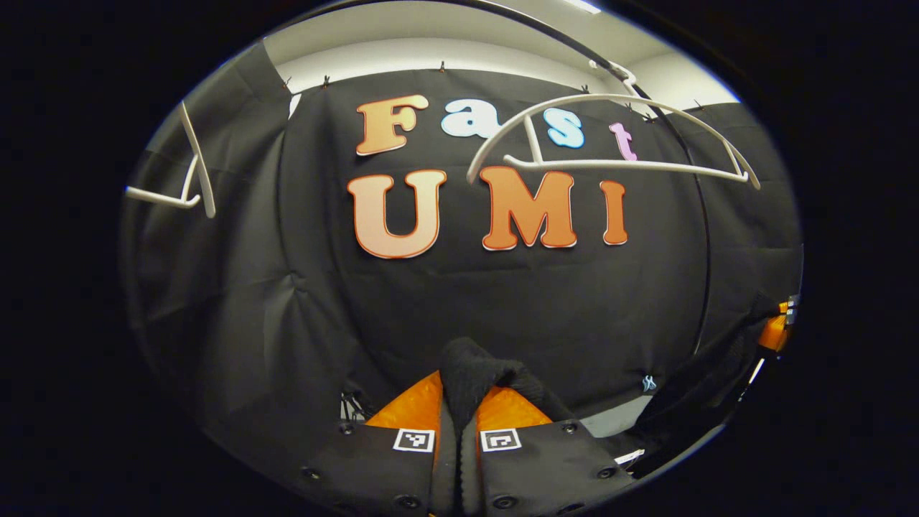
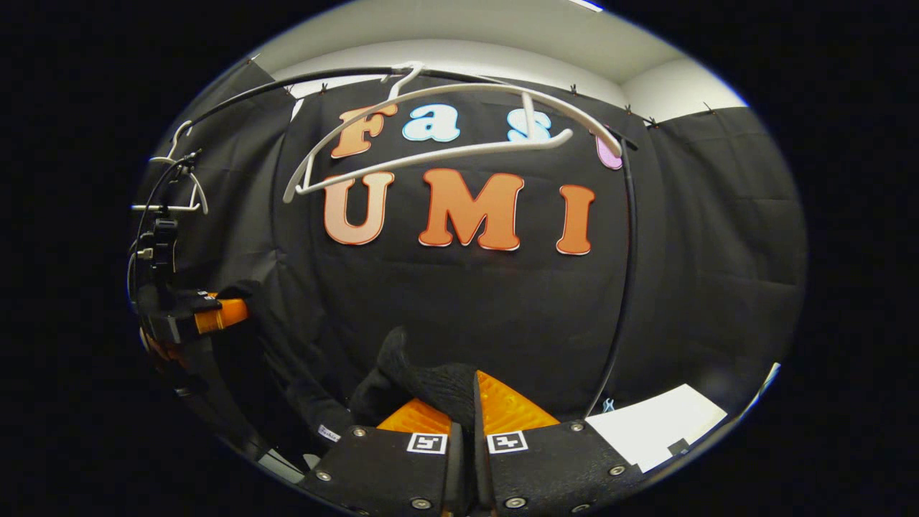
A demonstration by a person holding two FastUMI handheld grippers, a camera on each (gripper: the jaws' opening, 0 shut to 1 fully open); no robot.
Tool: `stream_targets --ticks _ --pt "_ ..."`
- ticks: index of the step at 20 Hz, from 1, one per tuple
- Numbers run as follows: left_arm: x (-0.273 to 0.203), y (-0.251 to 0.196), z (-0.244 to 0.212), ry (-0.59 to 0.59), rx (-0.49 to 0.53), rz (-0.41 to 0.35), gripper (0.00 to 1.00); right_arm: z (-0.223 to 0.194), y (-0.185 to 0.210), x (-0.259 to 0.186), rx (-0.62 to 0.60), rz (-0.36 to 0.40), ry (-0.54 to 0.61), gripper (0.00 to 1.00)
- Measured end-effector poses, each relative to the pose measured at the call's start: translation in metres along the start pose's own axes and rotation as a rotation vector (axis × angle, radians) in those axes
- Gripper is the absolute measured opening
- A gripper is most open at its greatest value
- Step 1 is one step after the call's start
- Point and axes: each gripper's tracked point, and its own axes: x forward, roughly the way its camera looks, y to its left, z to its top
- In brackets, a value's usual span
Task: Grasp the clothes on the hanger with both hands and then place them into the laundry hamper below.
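Hanger (image 1: 610, 154) on rail (image 1: 689, 179) above garment (image 1: 474, 373), probably bare.

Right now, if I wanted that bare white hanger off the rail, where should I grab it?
Probably the straight bottom bar of the hanger, coming from below: it hangs bare, clear under the rail. Both grippers are now shut on the dark garment.

Left gripper (image 1: 459, 413) pinches black garment (image 1: 477, 370) below hanger (image 1: 610, 136).
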Motion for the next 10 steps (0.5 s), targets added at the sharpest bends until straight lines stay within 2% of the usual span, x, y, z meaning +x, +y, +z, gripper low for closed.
stream_targets --ticks 6,10 --pt "-0.02 -0.026 -0.06 0.153 -0.004 -0.065 0.09 -0.071 0.033 0.002 0.01 0.05 0.163 0.07" --pt "-0.035 -0.045 -0.097 0.249 -0.009 -0.122 0.1 -0.114 0.036 -0.006 0.034 0.042 0.256 0.08"
